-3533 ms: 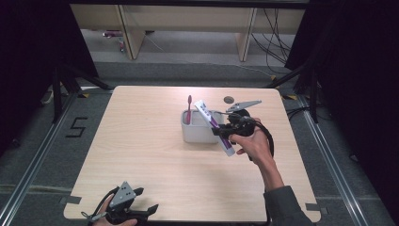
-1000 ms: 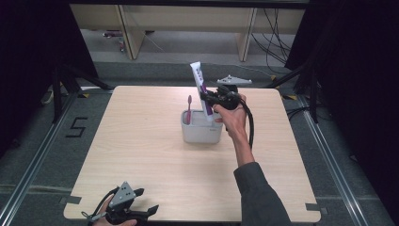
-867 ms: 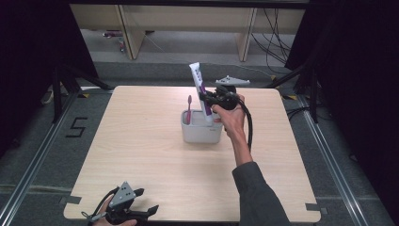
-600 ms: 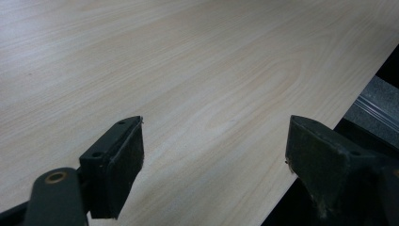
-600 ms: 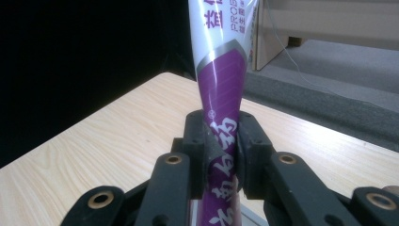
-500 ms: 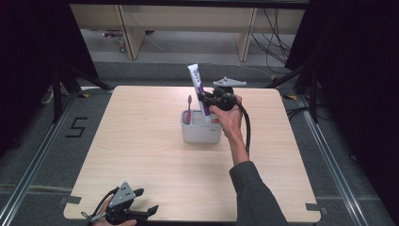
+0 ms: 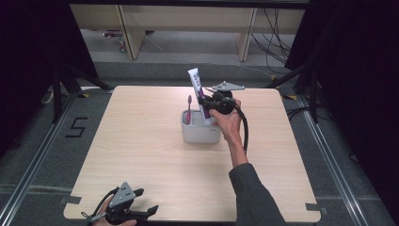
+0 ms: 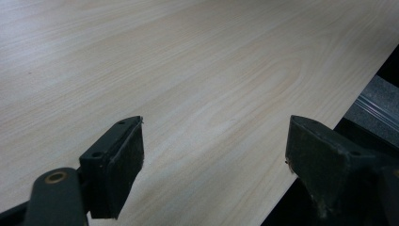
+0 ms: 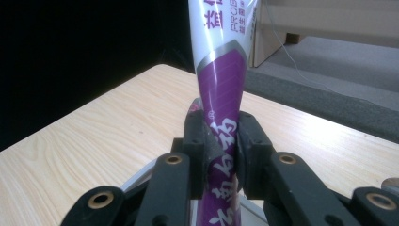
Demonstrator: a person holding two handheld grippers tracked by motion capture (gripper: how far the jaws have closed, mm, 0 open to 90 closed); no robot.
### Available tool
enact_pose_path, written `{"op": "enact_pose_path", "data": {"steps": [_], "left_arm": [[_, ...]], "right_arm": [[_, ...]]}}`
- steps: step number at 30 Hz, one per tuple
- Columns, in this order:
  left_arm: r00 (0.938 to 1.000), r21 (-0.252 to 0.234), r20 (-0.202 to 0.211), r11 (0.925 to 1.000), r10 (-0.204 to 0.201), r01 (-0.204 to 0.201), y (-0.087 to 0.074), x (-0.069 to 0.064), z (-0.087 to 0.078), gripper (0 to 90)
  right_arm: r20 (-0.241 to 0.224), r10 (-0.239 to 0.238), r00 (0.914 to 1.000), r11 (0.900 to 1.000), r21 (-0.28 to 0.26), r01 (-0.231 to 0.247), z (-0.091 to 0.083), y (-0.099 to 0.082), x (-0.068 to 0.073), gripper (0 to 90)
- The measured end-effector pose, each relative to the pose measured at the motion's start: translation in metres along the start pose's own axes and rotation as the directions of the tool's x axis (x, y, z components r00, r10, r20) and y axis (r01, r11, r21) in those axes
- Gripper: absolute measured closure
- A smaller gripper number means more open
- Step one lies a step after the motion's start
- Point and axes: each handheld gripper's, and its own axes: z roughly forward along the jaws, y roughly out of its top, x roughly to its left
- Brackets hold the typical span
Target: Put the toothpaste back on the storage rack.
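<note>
Jaws of the right gripper point(image 7: 207, 100) are clamped on the lower, purple part of a white-and-purple toothpaste tube point(image 7: 196, 84), which stands nearly upright with its flat white end on top, leaning slightly toward the tabletop's left edge; in the right gripper view the pads press the tube point(image 9: 221, 84) from both sides. The tube's lower end is over the right part of a white holder point(image 7: 200, 134) that sits a little beyond the middle of the tabletop point(image 7: 141, 141), toward the far edge. A pink toothbrush point(image 7: 188, 109) stands in the holder's left part, head up, just beside the tube and apart from it; it is the nearest thing in the tube's way. The person's right hand point(image 7: 226, 117) reaches across the holder's right side. Jaws of the left gripper point(image 7: 126, 212) stand wide apart with nothing between them, low over the tabletop's near edge toward its left corner, and the left gripper view shows bare wood between its jaws. Against the picture three and a half seconds earlier, the tube, then tilted low beside the holder's right side, is now raised and upright above it; the left gripper lies as before.
</note>
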Motion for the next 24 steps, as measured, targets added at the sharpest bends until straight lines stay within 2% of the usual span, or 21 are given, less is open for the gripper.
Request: {"op": "enact_pose_path", "data": {"steps": [1,6,7,10,11,16,19,20,21,24], "left_arm": [[1.0000,0.004,0.001,1.0000,0.004,-0.004,0.000,0.000,0.000,19.5],[1.0000,0.006,-0.001,1.0000,0.004,-0.004,0.000,0.000,0.000,19.5],[1.0000,0.007,-0.001,1.0000,0.002,-0.002,0.000,0.000,0.000,19.4],[1.0000,0.009,-0.001,1.0000,0.003,-0.003,0.000,0.000,0.000,19.5],[1.0000,0.009,-0.001,0.9999,0.005,-0.005,0.000,0.000,0.000,19.5],[1.0000,0.009,-0.002,0.9999,0.005,-0.005,0.000,0.000,0.000,19.4],[0.9998,0.013,-0.005,0.9997,0.018,-0.018,0.000,0.001,0.000,19.5],[0.9999,0.013,-0.004,0.9998,0.016,-0.016,0.000,0.001,0.000,19.4],[1.0000,0.009,-0.001,0.9999,-0.007,0.007,0.000,-0.001,0.001,19.5],[1.0000,0.014,-0.003,0.9999,0.004,-0.004,0.000,0.000,0.000,19.4]], "right_arm": [[-0.005,-0.026,0.9996,0.9996,-0.008,0.026,0.001,-0.001,-0.002,76.6],[-0.001,-0.010,1.0000,0.9999,-0.004,0.010,0.002,-0.007,-0.002,76.5],[0.009,-0.031,0.9995,0.9995,0.003,0.031,0.002,-0.009,-0.004,76.5],[0.003,-0.026,0.9997,0.9996,-0.006,0.026,0.002,-0.011,-0.003,76.5],[0.002,-0.015,0.9999,0.9999,0.008,0.015,0.002,-0.013,-0.002,76.5],[0.007,-0.017,0.9998,0.9999,-0.002,0.017,0.004,-0.019,-0.002,76.5],[0.004,-0.017,0.9998,0.9998,0.012,0.017,0.004,-0.023,-0.003,76.5],[0.006,-0.023,0.9997,0.9997,0.008,0.023,0.005,-0.024,-0.003,76.5],[-0.002,-0.017,0.9999,0.9998,0.014,0.017,0.005,-0.025,-0.003,76.5],[-0.008,-0.010,0.9999,0.9996,0.025,0.010,0.006,-0.028,-0.002,76.4]]}}
